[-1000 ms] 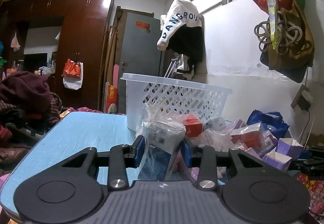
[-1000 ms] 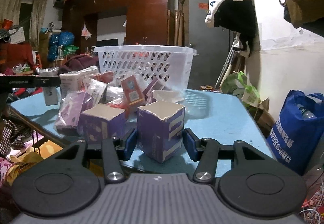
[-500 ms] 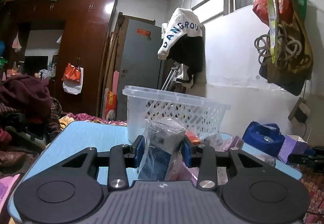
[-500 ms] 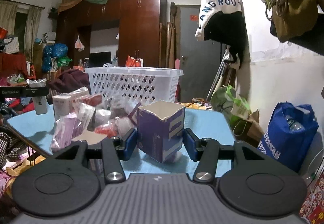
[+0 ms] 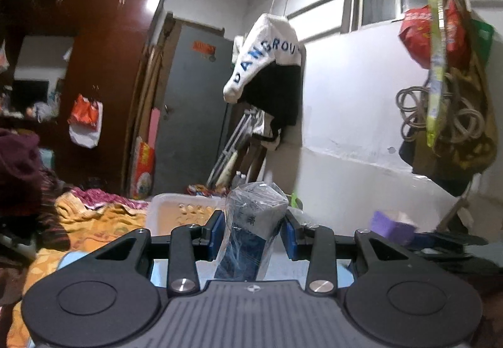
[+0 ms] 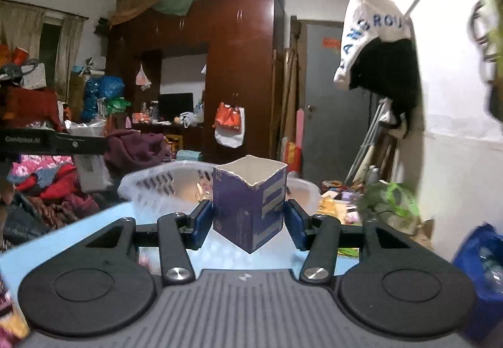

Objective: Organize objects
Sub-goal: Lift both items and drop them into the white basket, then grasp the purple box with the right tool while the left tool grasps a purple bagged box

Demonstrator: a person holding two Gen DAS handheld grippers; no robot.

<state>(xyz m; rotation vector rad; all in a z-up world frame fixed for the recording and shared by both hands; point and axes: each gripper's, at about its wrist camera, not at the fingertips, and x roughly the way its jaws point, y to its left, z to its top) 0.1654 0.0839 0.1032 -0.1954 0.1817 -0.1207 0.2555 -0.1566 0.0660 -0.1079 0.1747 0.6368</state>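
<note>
Left wrist view: the left gripper (image 5: 253,230) is clamped on an upright blue-and-grey box wrapped in clear crinkled plastic film (image 5: 251,233), its blue pads (image 5: 217,230) pressing on both sides. The wrapped box is held up in the air, above the pale blue table (image 5: 204,269). Just beyond it lies the rim of the white perforated plastic basket (image 5: 176,203), seen from above. Off to the right is the blurred purple carton held by the other gripper. Farther back, a white garment with blue letters (image 5: 267,55) hangs by a grey door (image 5: 191,115).

In the right wrist view, the right gripper (image 6: 250,222) grips an open-topped purple cardboard carton with a torn white rim (image 6: 250,206), turned corner-on and clear of the table (image 6: 63,241). The basket (image 6: 157,187) sits directly behind it on the table, its interior partly visible. Beyond stand a dark red wooden wardrobe (image 6: 239,71) and heaps of clothes (image 6: 135,146).
</note>
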